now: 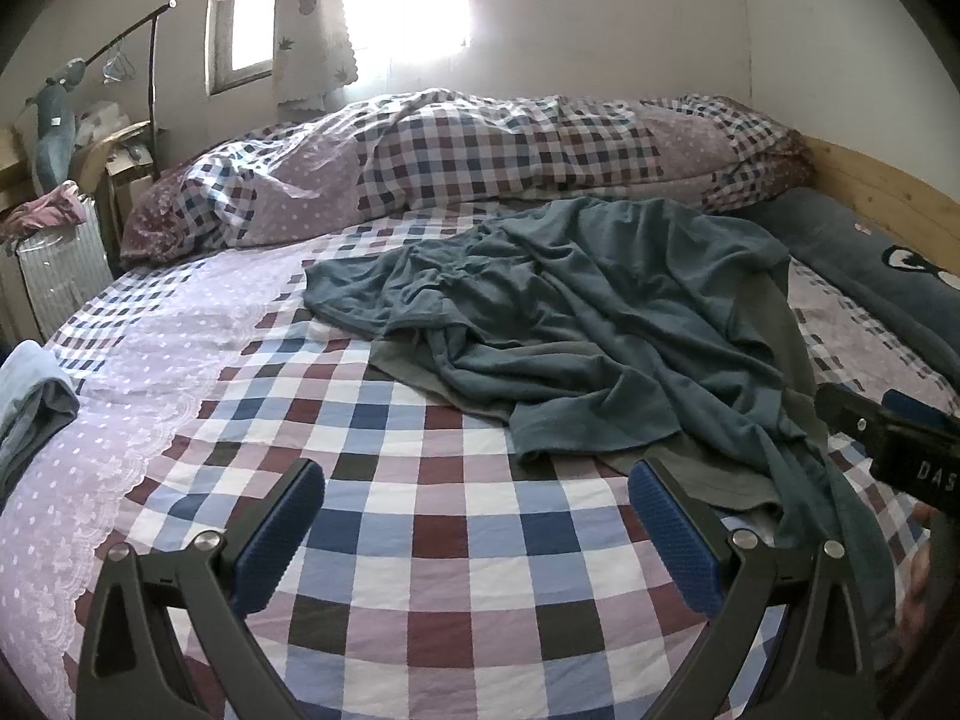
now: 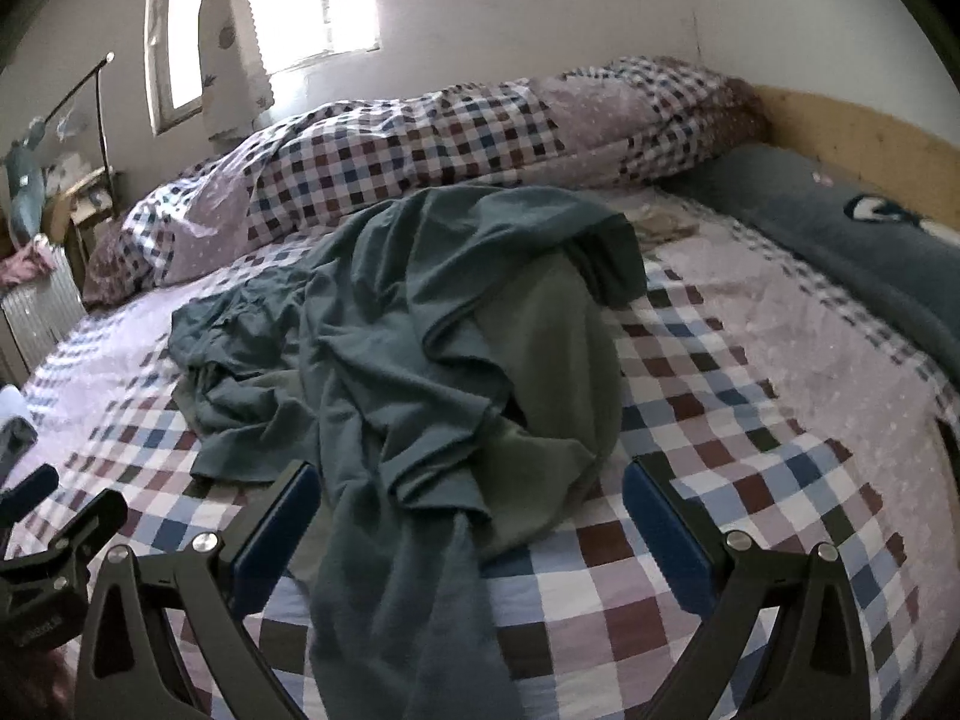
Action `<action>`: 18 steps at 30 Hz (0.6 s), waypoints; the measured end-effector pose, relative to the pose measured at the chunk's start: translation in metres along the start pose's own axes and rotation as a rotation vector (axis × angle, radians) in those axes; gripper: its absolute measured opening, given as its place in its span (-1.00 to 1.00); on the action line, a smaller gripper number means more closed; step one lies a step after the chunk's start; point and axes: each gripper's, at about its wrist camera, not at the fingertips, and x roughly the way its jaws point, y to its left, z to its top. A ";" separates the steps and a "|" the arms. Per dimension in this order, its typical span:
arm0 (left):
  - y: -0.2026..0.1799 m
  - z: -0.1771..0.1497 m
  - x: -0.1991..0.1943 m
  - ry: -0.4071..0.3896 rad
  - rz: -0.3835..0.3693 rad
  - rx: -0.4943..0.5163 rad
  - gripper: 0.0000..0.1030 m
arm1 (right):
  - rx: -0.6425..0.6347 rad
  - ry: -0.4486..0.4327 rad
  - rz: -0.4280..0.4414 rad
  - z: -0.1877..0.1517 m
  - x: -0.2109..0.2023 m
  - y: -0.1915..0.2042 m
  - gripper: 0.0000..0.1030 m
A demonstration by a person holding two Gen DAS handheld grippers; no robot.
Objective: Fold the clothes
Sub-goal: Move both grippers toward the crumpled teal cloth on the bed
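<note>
Teal garment (image 1: 564,312) is lying crumpled on the checked bedsheet (image 1: 420,540), spread from mid-bed toward your right side; an olive-grey garment (image 2: 540,360) is lying beneath it, showing at the near and right edges; one long strip of the teal cloth is trailing toward you over the near edge of the bed, best seen in the right wrist view.

You are holding the left gripper (image 1: 477,534) with its jaws spread wide, nothing between the blue pads (image 1: 276,534); it is hovering over bare checked sheet, just left of the clothes, and its right finger is sitting just beside the olive-grey hem; contact there cannot be told.

You are holding the right gripper (image 2: 471,540) likewise wide apart; the trailing teal strip is running through the gap between its fingers, but the pads are not closing on it; whether cloth is touching the left pad cannot be told.

Behind the clothes, a rolled checked duvet (image 1: 480,156) is lying along the far wall under the window (image 1: 360,6); a dark blue pillow (image 1: 870,264) is resting against the wooden headboard (image 1: 888,192) at the right; a small folded pile (image 1: 30,396) is sitting at the left edge of the bed, well apart from the teal garment.
</note>
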 end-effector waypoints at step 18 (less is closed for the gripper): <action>-0.004 0.000 0.003 0.004 -0.031 0.008 1.00 | 0.029 0.069 0.133 0.001 0.016 -0.014 0.64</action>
